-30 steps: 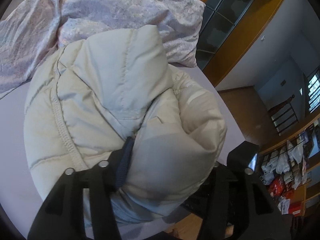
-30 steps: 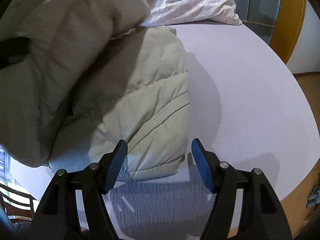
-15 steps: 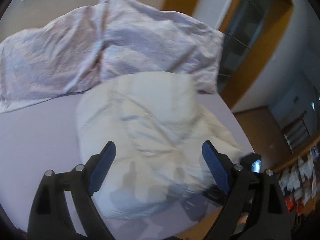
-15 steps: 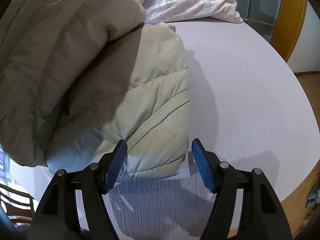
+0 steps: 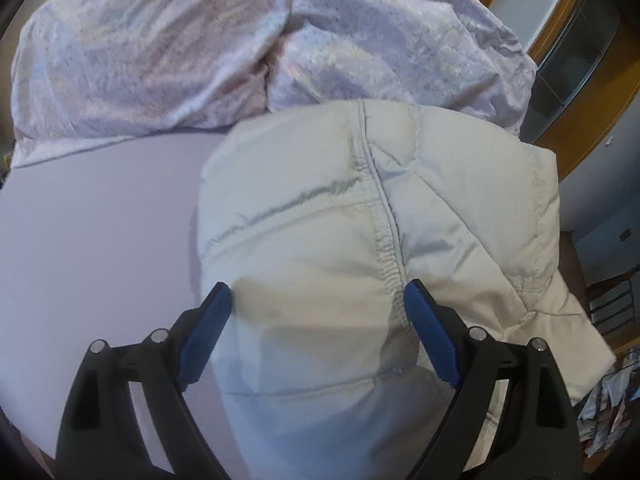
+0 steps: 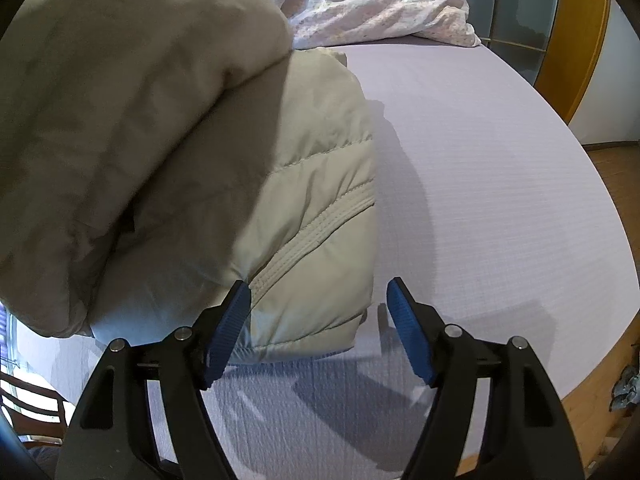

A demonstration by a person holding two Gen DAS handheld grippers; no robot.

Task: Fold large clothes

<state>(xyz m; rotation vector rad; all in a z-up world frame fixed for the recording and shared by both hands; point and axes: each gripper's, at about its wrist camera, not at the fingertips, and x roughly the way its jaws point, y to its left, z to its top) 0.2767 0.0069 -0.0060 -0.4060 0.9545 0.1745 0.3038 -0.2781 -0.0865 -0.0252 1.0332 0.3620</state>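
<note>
A cream quilted puffer jacket [image 5: 360, 220] lies folded on the lilac bed sheet [image 5: 100, 240]. My left gripper [image 5: 317, 294] hovers over its near end, open wide, with the padded cloth below and between the blue pads [image 5: 208, 328], which do not pinch it. In the right wrist view the jacket [image 6: 312, 200] shows a thick upper fold [image 6: 120, 100] bulging over the lower layer. My right gripper [image 6: 318, 300] stands at the jacket's near right corner, its jaws opening slightly. The left pad [image 6: 232, 320] is beside the hem and the right pad is over bare sheet [image 6: 500, 180].
A crumpled lilac-pink duvet [image 5: 240, 48] lies behind the jacket. A wooden cabinet with glass doors [image 6: 532, 20] stands past the bed. The bed's edge and wooden floor [image 6: 616, 184] are on the right. A chair [image 6: 28, 408] shows at lower left.
My left gripper let go of the lifted jacket fold, opened wide, pulled back, then came in over the jacket. The fold has settled onto the lower layer. The right gripper stayed put.
</note>
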